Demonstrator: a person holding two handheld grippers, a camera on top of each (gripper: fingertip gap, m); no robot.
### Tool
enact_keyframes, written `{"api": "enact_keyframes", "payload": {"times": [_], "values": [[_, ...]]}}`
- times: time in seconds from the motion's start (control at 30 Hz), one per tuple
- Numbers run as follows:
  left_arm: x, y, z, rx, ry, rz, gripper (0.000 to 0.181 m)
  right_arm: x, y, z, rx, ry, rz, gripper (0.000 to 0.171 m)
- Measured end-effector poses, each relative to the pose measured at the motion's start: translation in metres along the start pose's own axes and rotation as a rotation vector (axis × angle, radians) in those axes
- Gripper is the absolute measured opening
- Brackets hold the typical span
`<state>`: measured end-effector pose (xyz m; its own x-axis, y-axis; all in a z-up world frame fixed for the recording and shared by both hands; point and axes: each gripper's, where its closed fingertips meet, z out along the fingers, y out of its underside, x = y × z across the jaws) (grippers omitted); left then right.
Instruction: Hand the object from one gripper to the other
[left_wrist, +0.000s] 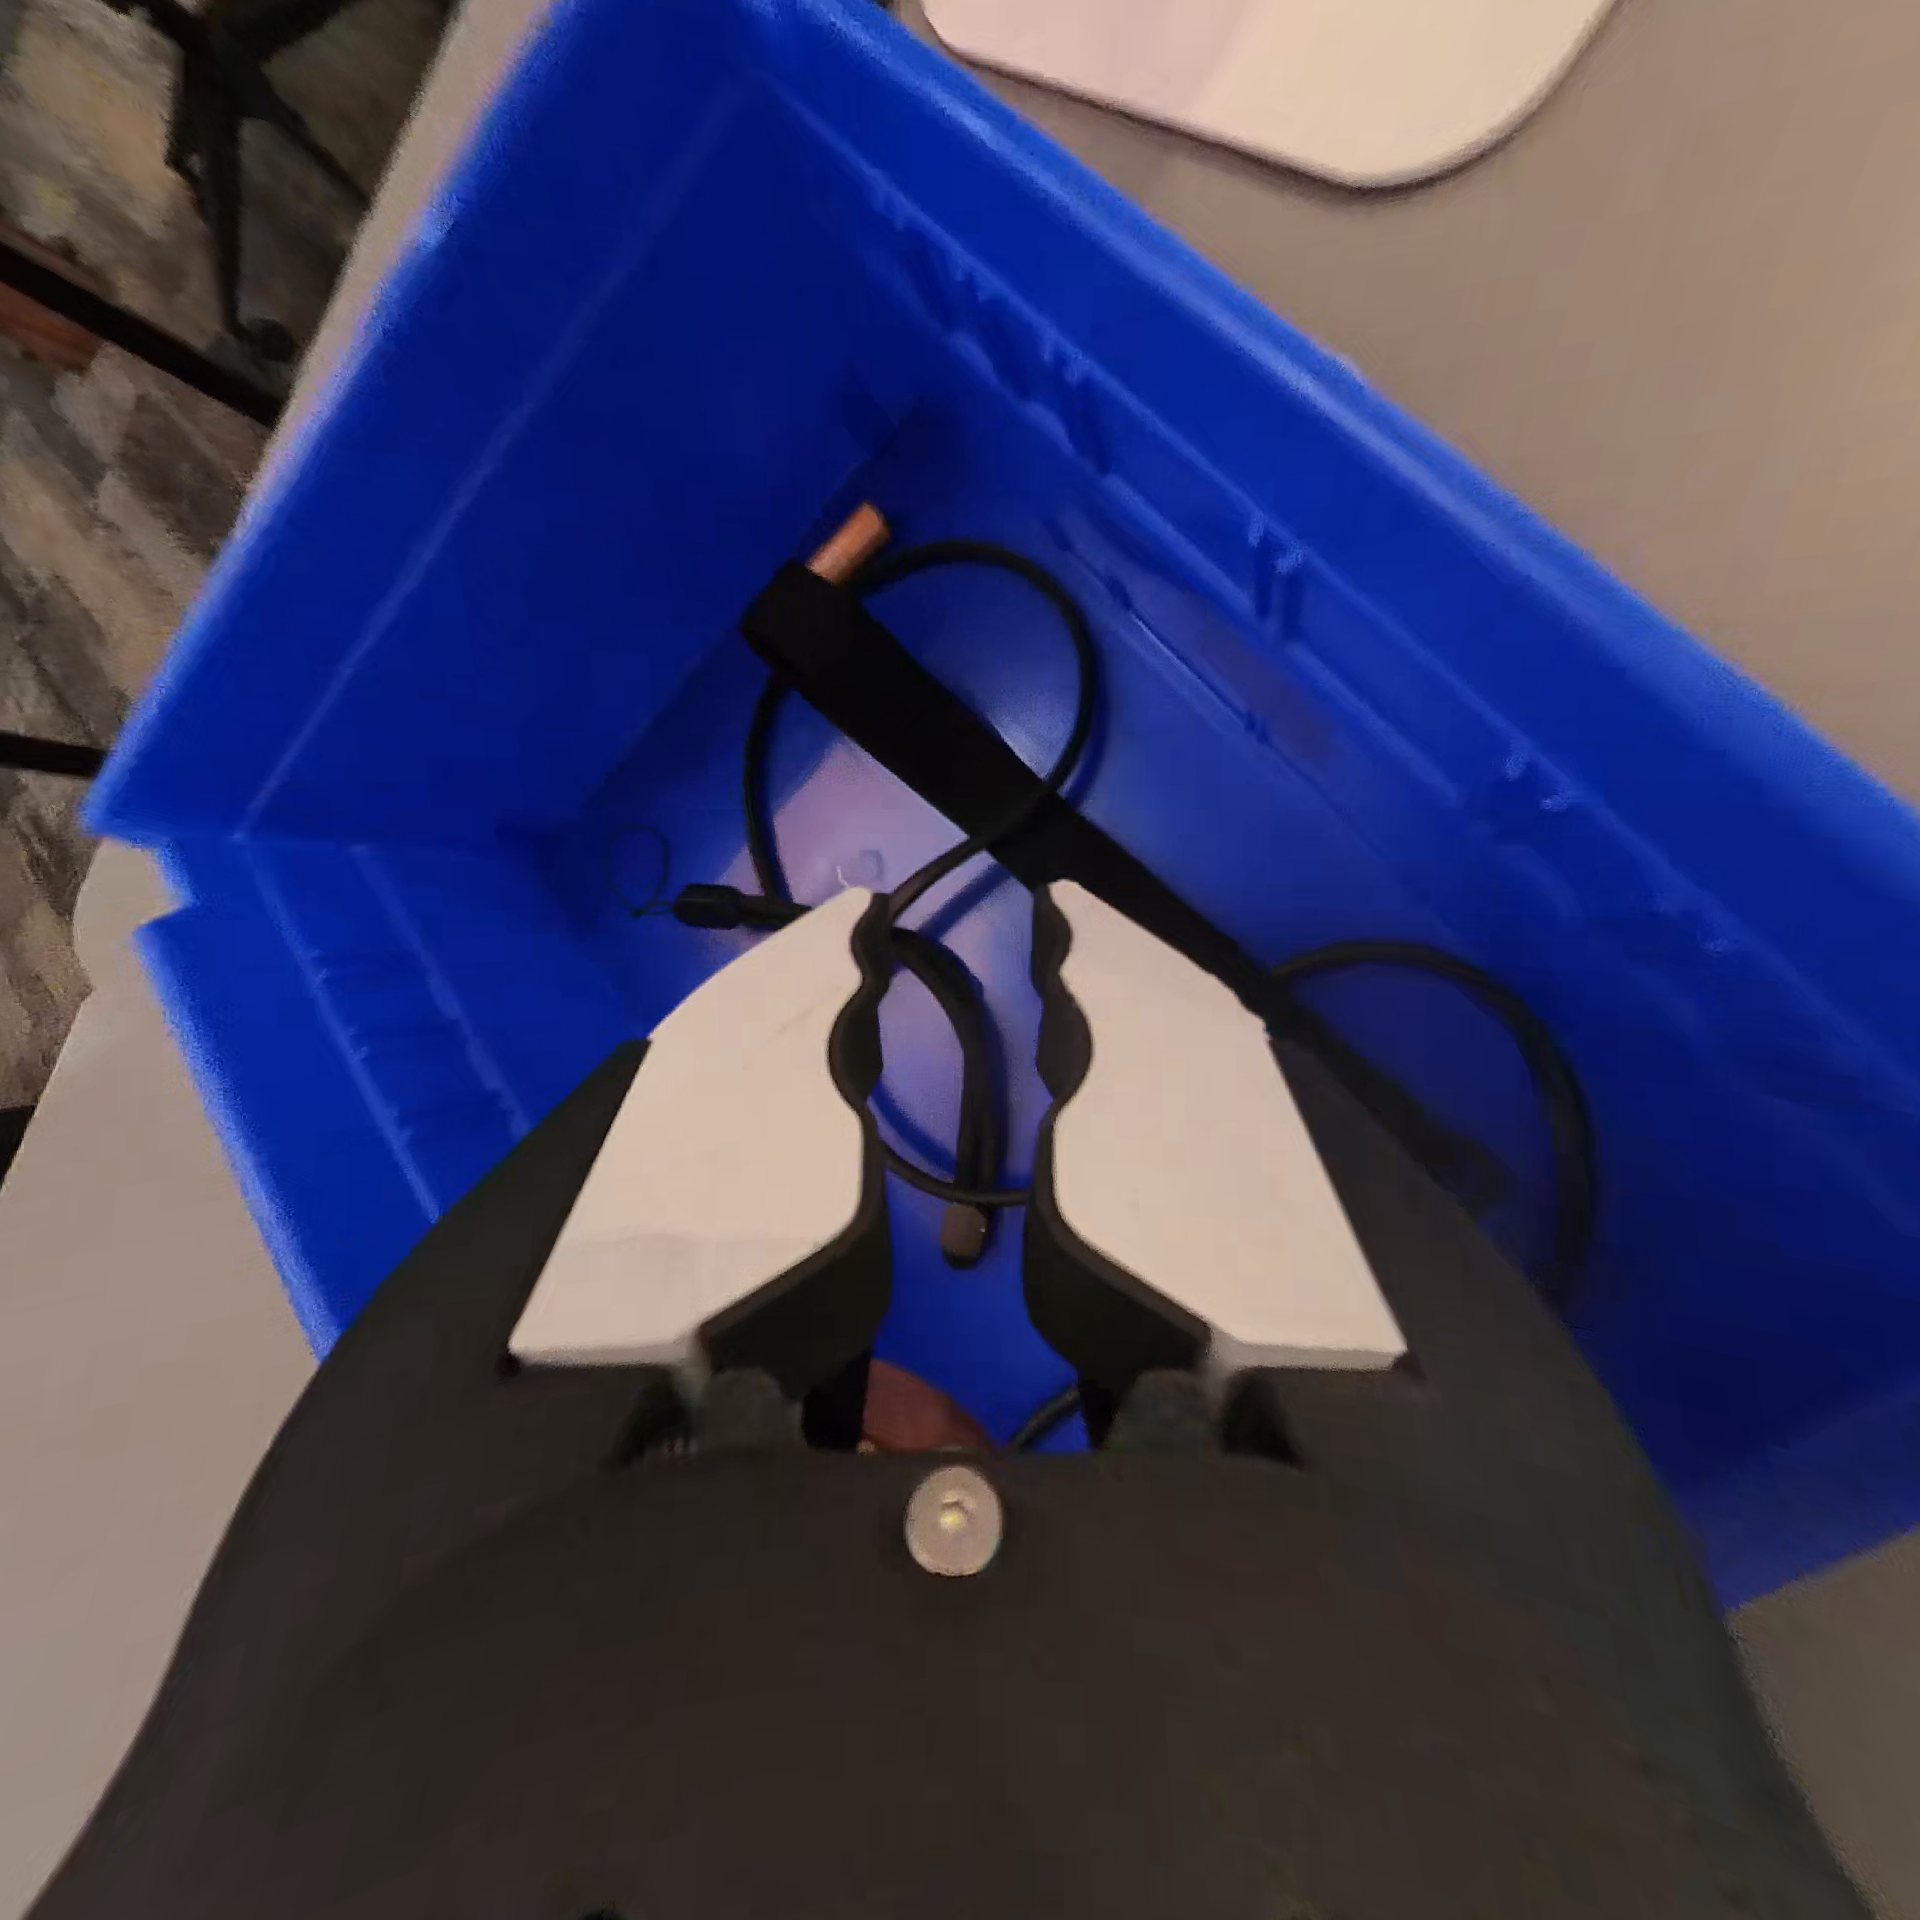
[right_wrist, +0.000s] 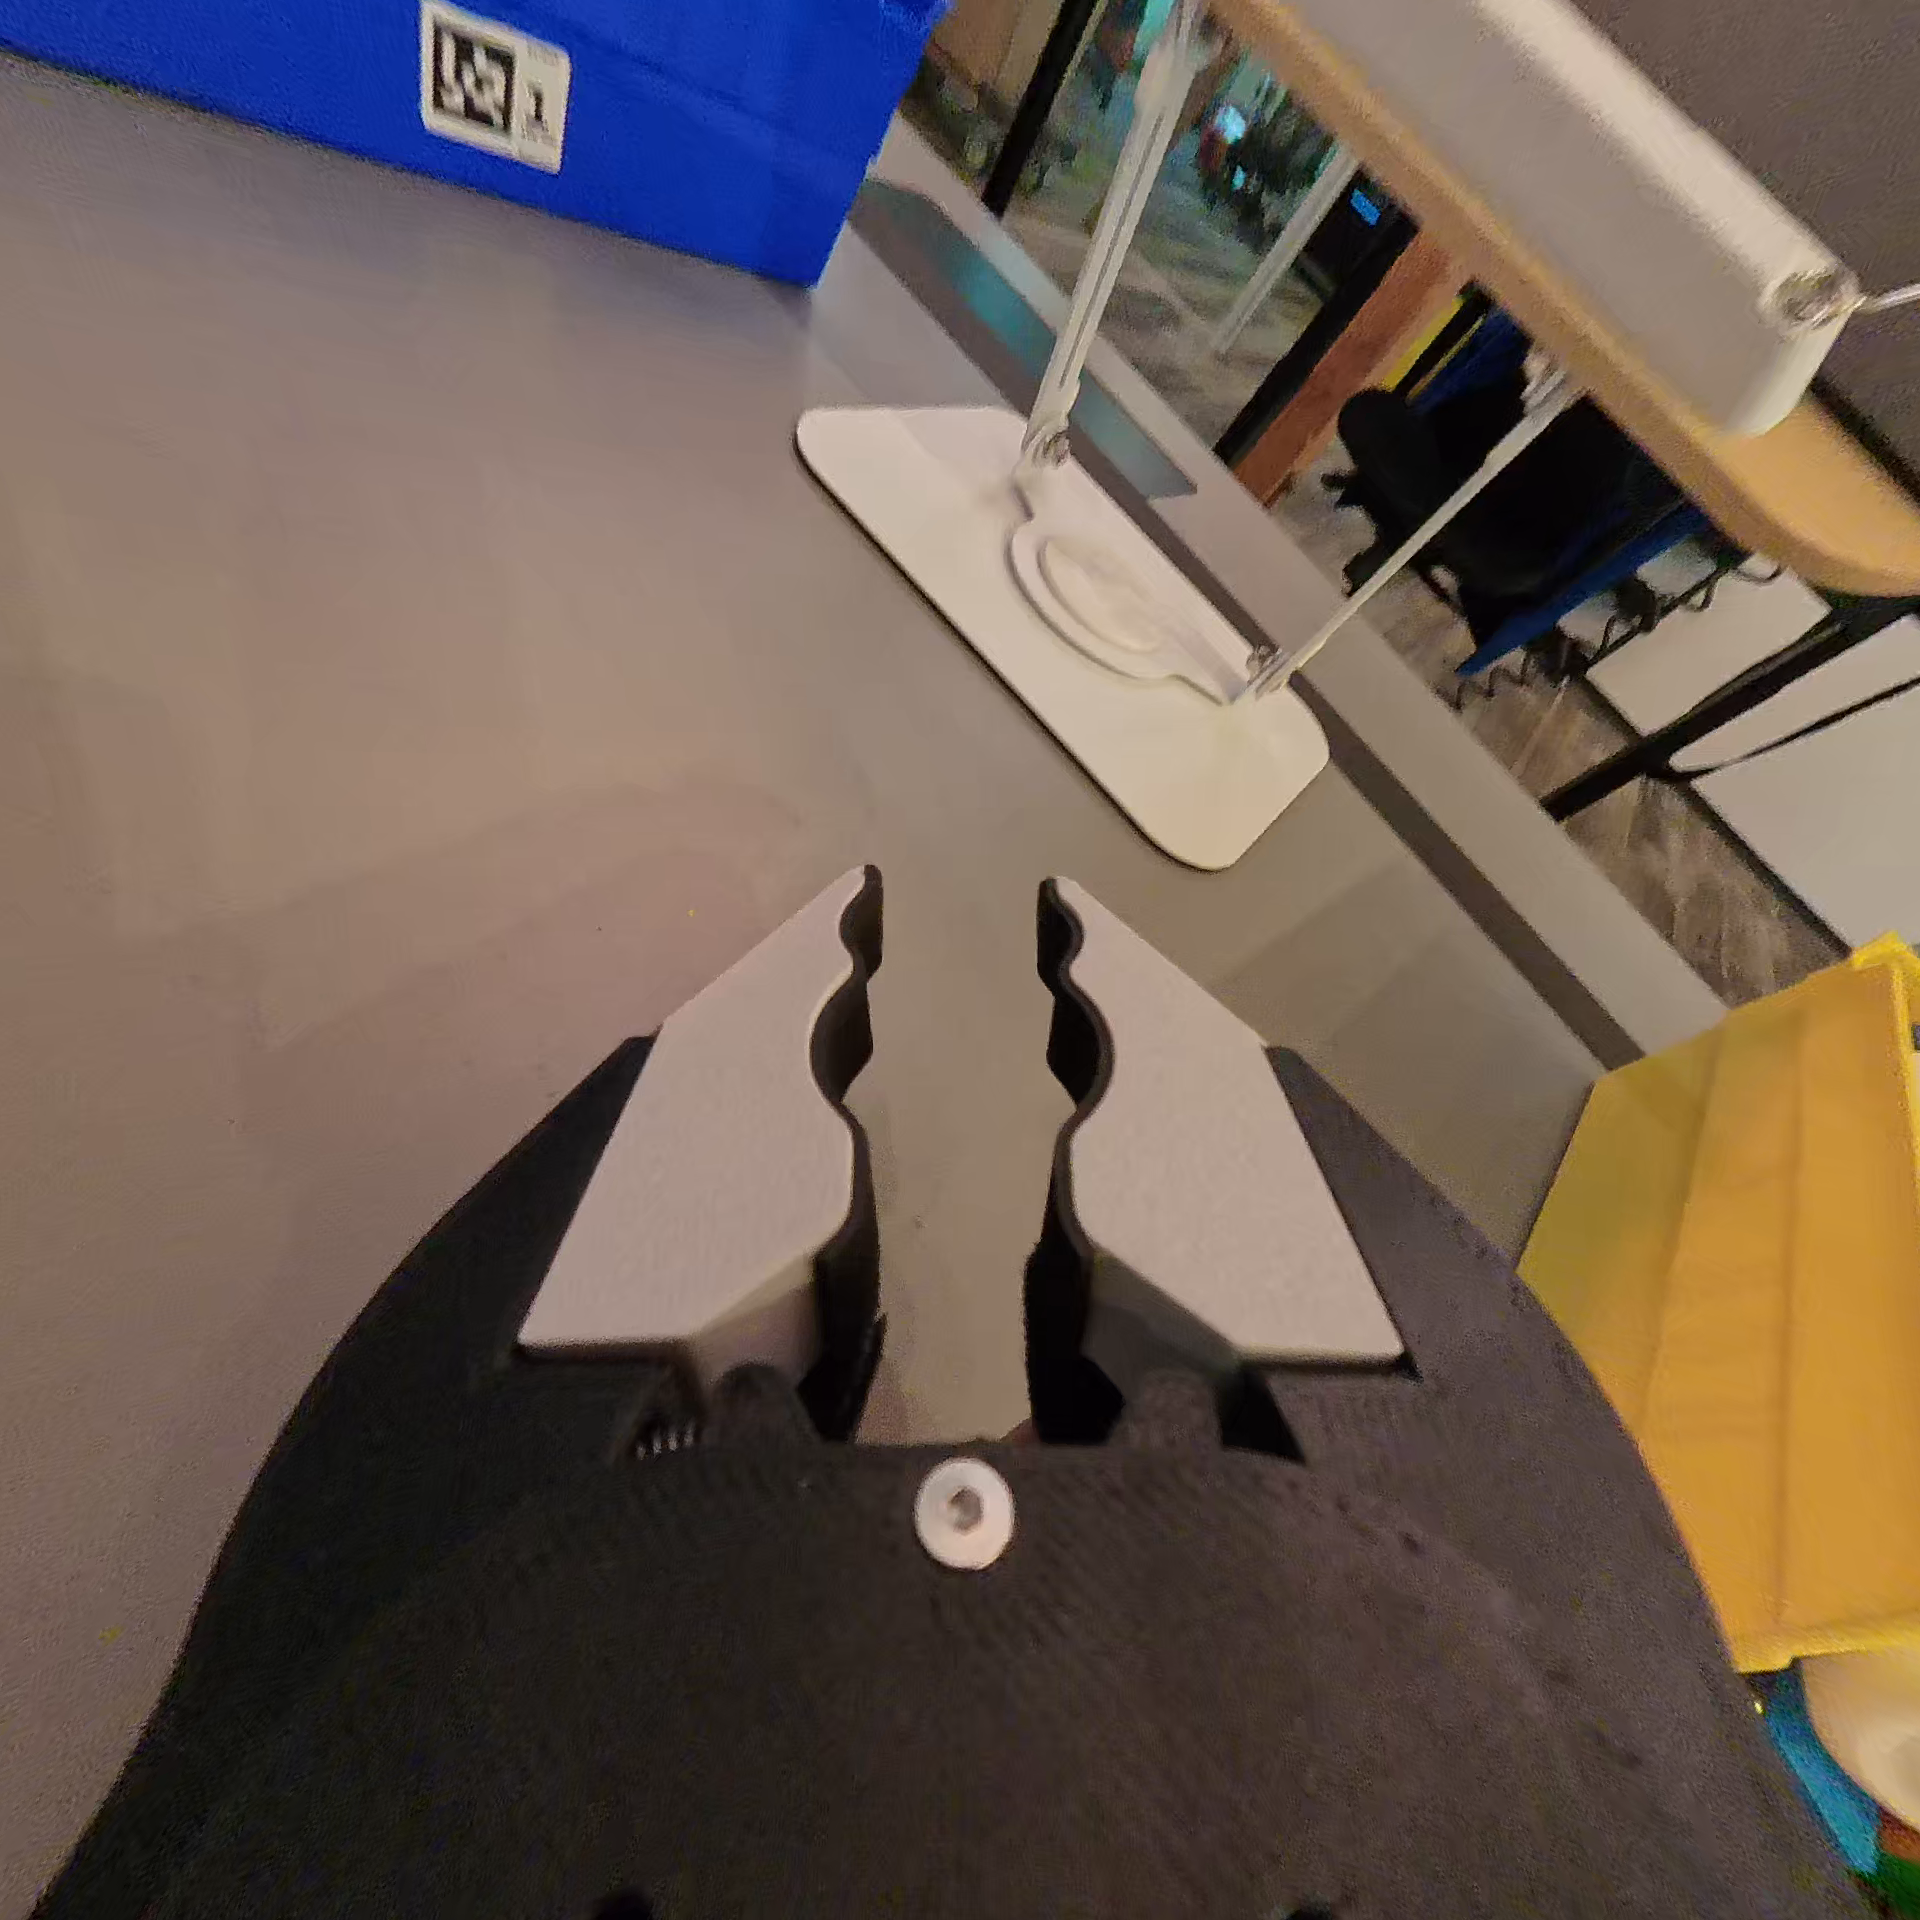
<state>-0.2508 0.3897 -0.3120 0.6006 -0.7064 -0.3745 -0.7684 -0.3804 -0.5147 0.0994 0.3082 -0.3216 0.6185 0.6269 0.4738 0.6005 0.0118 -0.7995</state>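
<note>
Hovering over a blue bin (left_wrist: 582, 582) in the left wrist view, the left gripper (left_wrist: 956, 914) is pointing down into it with its fingers sitting a moderate gap apart and nothing pinched between them. Inside the bin a thin black cable (left_wrist: 1075, 665) is looping around in curls, lying across a black strap (left_wrist: 935, 717) with a copper-coloured tip (left_wrist: 854, 532) poking toward the upper left of the frame. Part of the cable is showing right in the gap between the fingers, but I can't tell if it's touching them.

Over in the right wrist view, the right gripper (right_wrist: 958, 894) is hanging above a grey table (right_wrist: 416, 623), fingers parted too and empty. A white lamp base (right_wrist: 1070, 623) is sitting centre right, the bin is peeking in at the upper left, and a yellow bag (right_wrist: 1745, 1299) is sitting at the right edge.
</note>
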Motion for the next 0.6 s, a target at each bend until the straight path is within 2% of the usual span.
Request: {"api": "enact_keyframes", "payload": {"times": [0.17, 0.27, 0.5, 0.6], "values": [[0.005, 0.018, 0.032, -0.143, 0.028, 0.184, 0.03, -0.002, 0.005, 0.005, -0.044, 0.007, -0.034, 0.025], [0.002, 0.02, 0.047, -0.18, 0.023, 0.248, 0.023, -0.007, 0.009, 0.009, -0.081, 0.008, -0.09, 0.024], [0.005, 0.012, 0.062, -0.142, 0.173, 0.163, 0.006, -0.012, 0.016, 0.012, -0.126, 0.0, -0.131, 0.022], [-0.004, 0.012, 0.062, -0.152, 0.123, 0.157, 0.004, -0.013, 0.016, 0.013, -0.13, -0.004, -0.143, 0.022]]}}
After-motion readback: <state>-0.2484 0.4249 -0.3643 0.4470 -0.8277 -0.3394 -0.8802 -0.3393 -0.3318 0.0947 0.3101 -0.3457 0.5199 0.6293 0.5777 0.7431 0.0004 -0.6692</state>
